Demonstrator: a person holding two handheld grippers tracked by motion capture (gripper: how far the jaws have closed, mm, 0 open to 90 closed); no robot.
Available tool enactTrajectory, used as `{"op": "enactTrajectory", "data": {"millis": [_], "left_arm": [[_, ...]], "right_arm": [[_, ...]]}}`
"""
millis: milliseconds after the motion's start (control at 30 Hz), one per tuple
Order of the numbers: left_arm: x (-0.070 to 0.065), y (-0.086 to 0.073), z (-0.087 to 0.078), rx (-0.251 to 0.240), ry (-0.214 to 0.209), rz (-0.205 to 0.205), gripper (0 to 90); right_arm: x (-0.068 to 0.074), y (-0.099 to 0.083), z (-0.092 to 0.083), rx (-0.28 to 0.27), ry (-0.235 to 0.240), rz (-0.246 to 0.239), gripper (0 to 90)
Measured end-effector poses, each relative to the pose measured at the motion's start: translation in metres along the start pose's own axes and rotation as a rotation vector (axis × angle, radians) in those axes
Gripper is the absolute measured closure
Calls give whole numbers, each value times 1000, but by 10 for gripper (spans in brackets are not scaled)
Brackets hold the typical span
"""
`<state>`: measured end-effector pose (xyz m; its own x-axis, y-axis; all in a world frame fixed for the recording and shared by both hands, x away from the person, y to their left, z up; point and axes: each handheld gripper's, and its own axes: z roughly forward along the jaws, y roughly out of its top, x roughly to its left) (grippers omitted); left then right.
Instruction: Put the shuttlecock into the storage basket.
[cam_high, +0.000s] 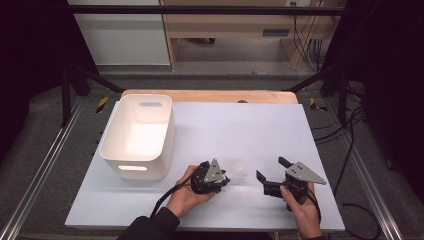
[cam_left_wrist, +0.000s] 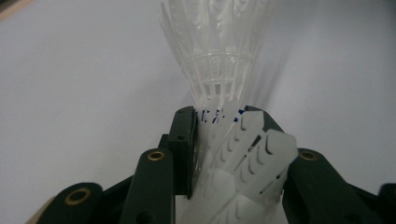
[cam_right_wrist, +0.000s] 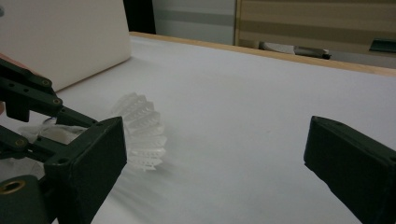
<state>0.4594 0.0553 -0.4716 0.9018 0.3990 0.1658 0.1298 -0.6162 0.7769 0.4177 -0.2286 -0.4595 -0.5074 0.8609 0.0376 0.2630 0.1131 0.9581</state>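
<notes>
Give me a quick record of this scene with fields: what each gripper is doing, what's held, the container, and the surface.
left gripper: shut on white plastic shuttlecocks, low over the sheet
held item: shuttlecocks nested together, skirt pointing away from the jaws
right gripper: open, nothing between its jaws
container: white plastic bin with handle slots, nothing seen inside
surface: white sheet over a wooden table
</notes>
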Motion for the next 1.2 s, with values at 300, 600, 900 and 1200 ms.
{"op": "enactTrajectory", "data": {"millis": [300, 600, 900, 1200], "left_arm": [[12, 9, -19, -71, 28, -53, 648], [23, 27, -40, -129, 58, -60, 648], [31, 39, -57, -183, 77, -92, 648], [41, 48, -77, -237, 97, -117, 648]], "right_arm": [[-4, 0, -3, -8, -14, 13, 58], [-3, -2, -1, -1, -8, 2, 57], [-1, -2, -2, 2, -7, -10, 56], [1, -3, -1, 3, 0, -27, 60]]}}
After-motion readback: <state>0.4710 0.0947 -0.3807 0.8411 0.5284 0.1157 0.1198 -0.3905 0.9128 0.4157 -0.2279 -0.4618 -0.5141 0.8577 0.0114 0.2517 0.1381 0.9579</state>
